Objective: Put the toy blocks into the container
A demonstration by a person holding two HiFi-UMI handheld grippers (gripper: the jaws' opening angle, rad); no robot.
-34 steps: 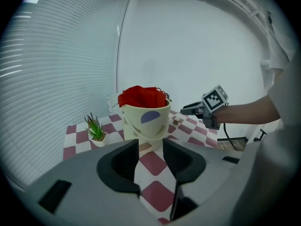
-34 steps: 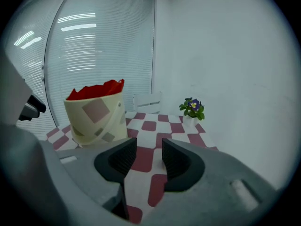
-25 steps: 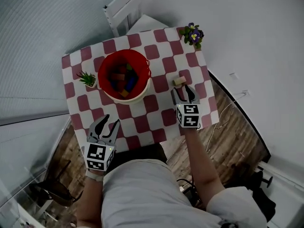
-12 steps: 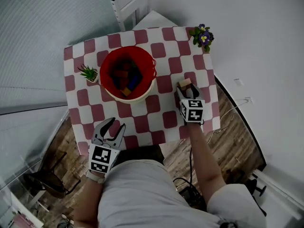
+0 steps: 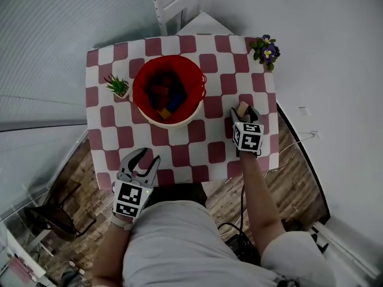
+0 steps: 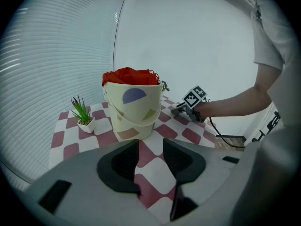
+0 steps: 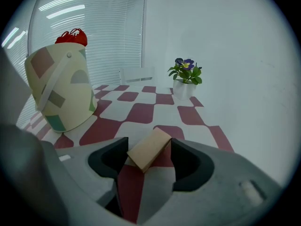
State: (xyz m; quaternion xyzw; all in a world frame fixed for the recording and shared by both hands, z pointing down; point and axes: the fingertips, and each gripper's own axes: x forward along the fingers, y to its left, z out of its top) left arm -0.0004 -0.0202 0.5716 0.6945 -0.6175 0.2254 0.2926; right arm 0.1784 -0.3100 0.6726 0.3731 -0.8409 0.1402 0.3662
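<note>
Jaws of the right gripper [image 5: 243, 110] stood wide apart around a tan wooden block [image 7: 147, 149], which lay askew on the checked table [image 5: 182, 154], to the right of the bucket [image 5: 173, 122] holding other blocks [image 5: 163, 98]. The left gripper [image 5: 145, 159] hovered at the table's near edge, jaws parted and empty

Soft, even, cool light, faint shadows; both gripper views bulge fisheye-round with black corners.

Left gripper [image 6: 150, 145] empty, fingers [image 6: 122, 166] apart — bucket [image 6: 134, 112] beyond on checkered table [image 6: 66, 138]
</note>
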